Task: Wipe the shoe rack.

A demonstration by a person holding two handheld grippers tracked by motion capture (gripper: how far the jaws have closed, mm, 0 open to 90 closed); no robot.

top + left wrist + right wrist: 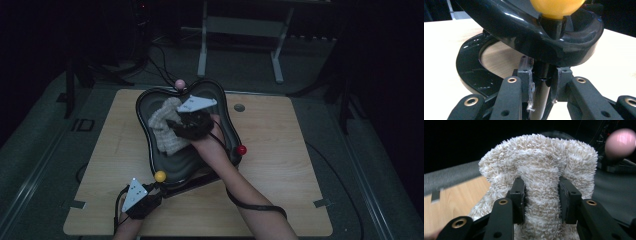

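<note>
Fluffy cream cloth [165,127] lay bunched in the black tray [227,117], raised on a stand near the table's [280,165] far middle. Going left to right: the left gripper [142,200] sat at the near edge, its jaws clamped on the tray's black post [541,82] under the yellow ball [160,176]. The right gripper [192,125] was over the tray, its jaws pinching a fold of the cloth. Bare wood lay open on both sides of the tray, more on the right. Counted: one cloth, one tray, two grippers, three balls, namely yellow, pink [179,83] and red [241,149].
</note>
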